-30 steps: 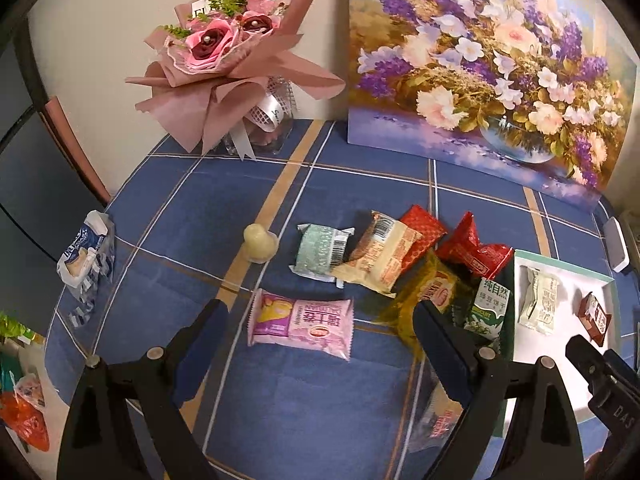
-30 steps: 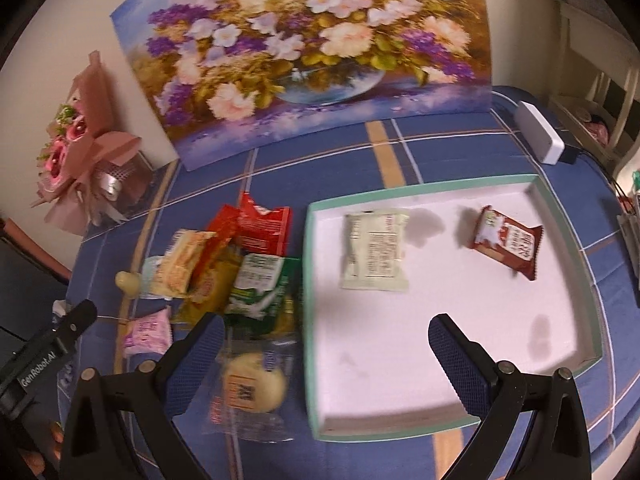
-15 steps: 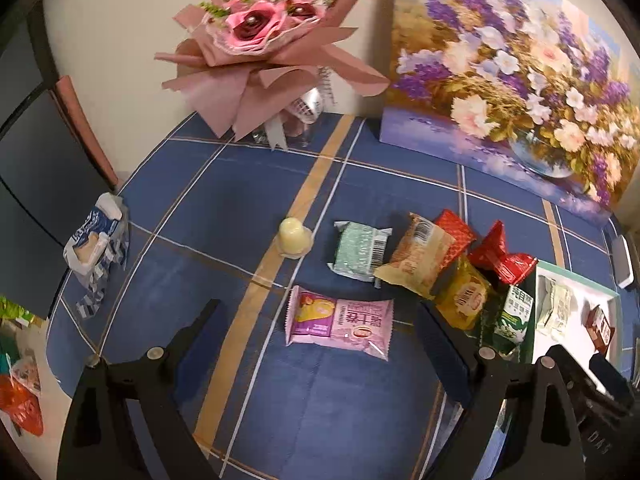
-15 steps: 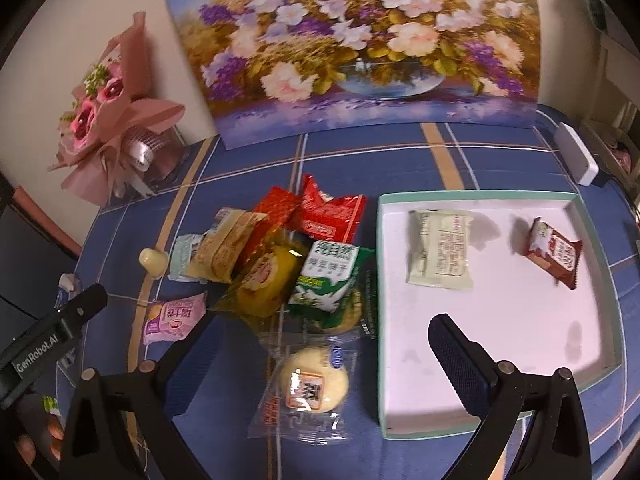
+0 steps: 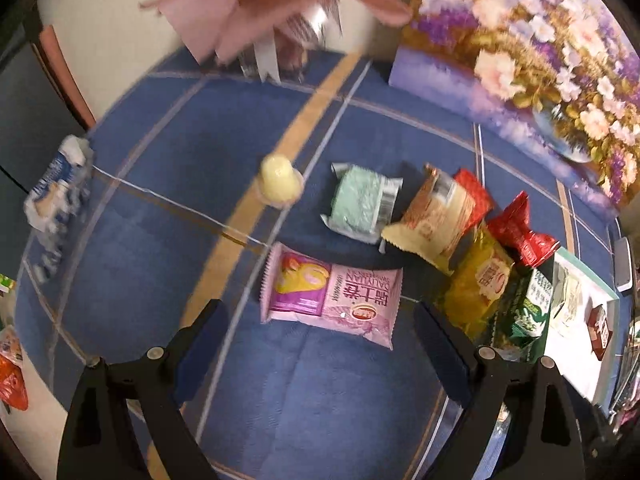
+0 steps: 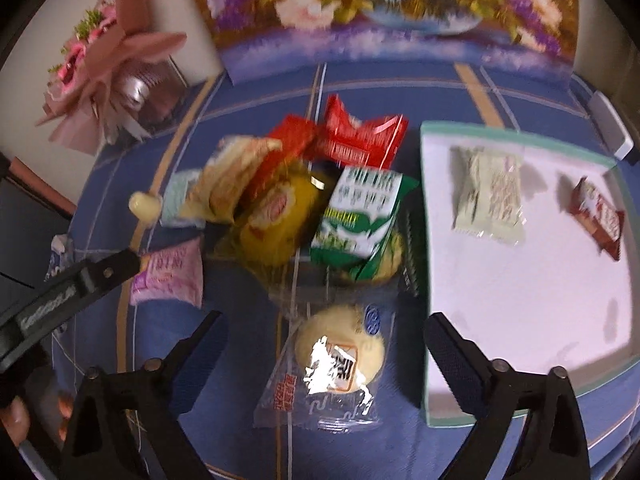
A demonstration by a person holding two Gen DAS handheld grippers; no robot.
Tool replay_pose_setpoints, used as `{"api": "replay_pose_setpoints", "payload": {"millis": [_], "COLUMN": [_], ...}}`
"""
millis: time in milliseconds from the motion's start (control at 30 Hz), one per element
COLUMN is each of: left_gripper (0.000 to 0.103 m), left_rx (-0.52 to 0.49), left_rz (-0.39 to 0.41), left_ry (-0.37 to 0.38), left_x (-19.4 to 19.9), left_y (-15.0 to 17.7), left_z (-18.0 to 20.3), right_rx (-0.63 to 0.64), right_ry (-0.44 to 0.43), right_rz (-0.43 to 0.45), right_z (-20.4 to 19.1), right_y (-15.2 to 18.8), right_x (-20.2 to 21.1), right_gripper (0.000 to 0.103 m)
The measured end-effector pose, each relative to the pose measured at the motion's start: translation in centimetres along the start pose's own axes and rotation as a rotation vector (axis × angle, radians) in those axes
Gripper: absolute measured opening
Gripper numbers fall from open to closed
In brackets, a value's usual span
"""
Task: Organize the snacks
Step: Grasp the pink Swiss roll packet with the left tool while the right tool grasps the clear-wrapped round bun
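Both grippers hang over a table covered in a blue cloth with tan and white stripes (image 5: 320, 392). Left gripper (image 5: 320, 344) has its jaws wide apart and grips nothing; a pink rectangular snack packet (image 5: 330, 300) lies flat just ahead of the gap between them, its long axis running across the view from one finger toward the other, its purple printed end toward the left finger. Right gripper (image 6: 324, 356) is closing its jaws, which are still wide and press on nothing; between them lies a clear plastic packet with a round pale bun inside (image 6: 332, 368), its length running roughly along the fingers, away from the camera.

Beyond the bun a heap of snacks sits in the middle of the cloth: a green-and-white pouch (image 6: 360, 216), a yellow wrapper (image 6: 276, 216), a red foil packet (image 6: 360, 136), a tan packet (image 5: 436, 216) and a pale mint packet (image 5: 362, 204) lying apart to its left. A small cream jelly cup (image 5: 280, 184) stands alone on a tan stripe.

At the cloth's right side rests a white tray with a mint-green rim (image 6: 424, 240), holding a pale green packet (image 6: 488, 196) and a brown packet (image 6: 600, 216) near its far edge. A floral painting (image 6: 380, 12) and a pink paper bouquet (image 6: 116, 64) stand along the far edge.
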State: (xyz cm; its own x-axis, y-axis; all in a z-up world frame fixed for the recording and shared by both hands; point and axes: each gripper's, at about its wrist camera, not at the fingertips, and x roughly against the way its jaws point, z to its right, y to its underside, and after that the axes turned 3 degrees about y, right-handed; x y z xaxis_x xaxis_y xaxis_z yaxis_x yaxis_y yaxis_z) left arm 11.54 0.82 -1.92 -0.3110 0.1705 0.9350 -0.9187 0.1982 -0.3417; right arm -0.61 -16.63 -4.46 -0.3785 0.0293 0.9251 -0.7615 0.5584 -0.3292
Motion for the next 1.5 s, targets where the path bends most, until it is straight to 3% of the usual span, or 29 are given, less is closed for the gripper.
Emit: {"api": "replay_pose_setpoints", "payload": {"millis": [367, 567, 633, 700, 967, 1100, 1500], "left_gripper": [0.094, 0.094, 0.094, 0.094, 0.094, 0.091, 0.082], "left_rx": [-0.008, -0.031, -0.047, -0.052, -0.08, -0.084, -0.027], "left_rz": [-0.082, -0.066, -0.062, -0.058, -0.061, -0.069, -0.08], "left_ry": [-0.017, -0.027, -0.035, -0.038, -0.049, -0.053, -0.043], "left_x": [-5.4, -6.2, -6.3, -6.5, -6.4, -6.4, -5.3], "left_y": [-0.8, -1.1, -0.9, -0.9, -0.4, -0.5, -0.7], "left_z": [0.0, 0.3, 0.6, 0.8, 1.2, 1.7, 2.7], "right_rx": [-0.019, 0.02, 0.014, 0.002, 0.003, -0.004, -0.028], "right_ry": [-0.002, 0.017, 0.015, 0.01, 0.031, 0.035, -0.056], "right_rz": [-0.122, -0.134, -0.173, -0.194, -0.179, -0.17, -0.128], "right_z": [0.0, -1.0, -1.1, -1.0, -0.6, 0.5, 1.8], "right_y": [0.8, 0.8, 1.1, 1.3, 1.0, 1.0, -0.4], "right_x": [-3.4, -4.1, -4.9, -5.3, -5.5, -4.9, -2.1], "right_gripper": [0.094, 0.092, 0.083, 0.083, 0.073, 0.06, 0.057]}}
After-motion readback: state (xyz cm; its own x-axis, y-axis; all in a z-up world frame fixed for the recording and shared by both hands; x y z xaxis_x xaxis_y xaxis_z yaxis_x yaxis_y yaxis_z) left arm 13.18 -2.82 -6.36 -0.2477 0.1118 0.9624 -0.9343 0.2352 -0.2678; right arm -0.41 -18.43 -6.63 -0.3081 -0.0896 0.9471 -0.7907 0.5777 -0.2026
